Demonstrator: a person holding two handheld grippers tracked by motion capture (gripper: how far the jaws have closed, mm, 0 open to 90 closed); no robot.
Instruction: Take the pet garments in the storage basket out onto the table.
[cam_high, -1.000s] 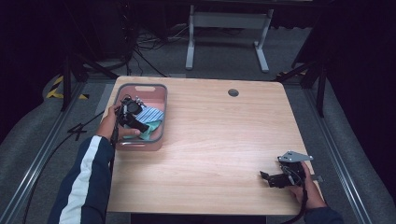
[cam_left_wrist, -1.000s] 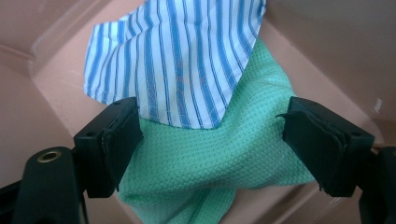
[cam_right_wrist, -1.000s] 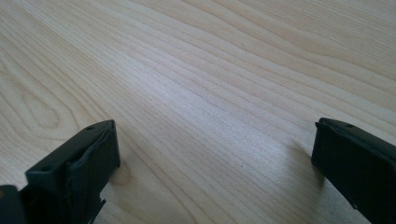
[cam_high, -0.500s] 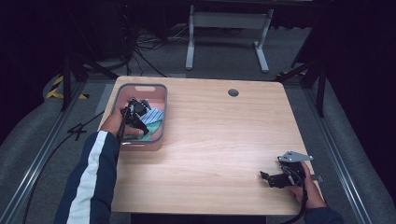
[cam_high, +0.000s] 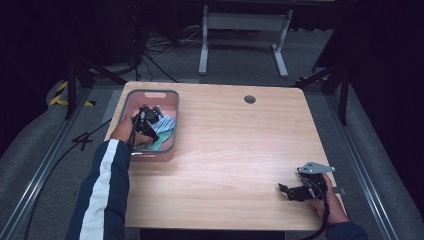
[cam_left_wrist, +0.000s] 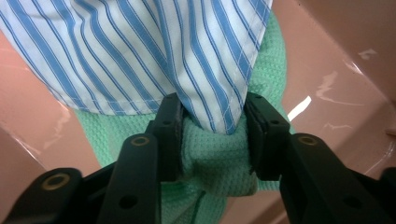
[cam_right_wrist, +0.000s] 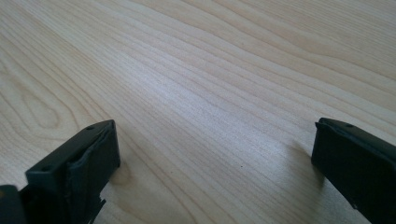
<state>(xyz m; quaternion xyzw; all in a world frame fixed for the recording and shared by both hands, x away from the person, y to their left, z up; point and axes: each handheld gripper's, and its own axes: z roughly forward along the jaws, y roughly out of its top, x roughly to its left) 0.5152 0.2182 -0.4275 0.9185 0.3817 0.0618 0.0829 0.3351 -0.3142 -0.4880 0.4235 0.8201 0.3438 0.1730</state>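
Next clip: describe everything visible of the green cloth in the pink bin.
The green cloth is mint-coloured with a waffle-like woven texture, soft and crumpled. It lies in the pink bin at the table's left rear, mostly under a blue-and-white striped cloth that drapes over it. The left tool has just been closing and now pinches a bunched fold of it, along with a tuck of the striped cloth's hem. In the high view, a green edge shows near the bin's front right.

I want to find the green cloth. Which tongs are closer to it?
Left. The left tongs pinch the green cloth inside the pink bin; the right tongs rest far across the table.
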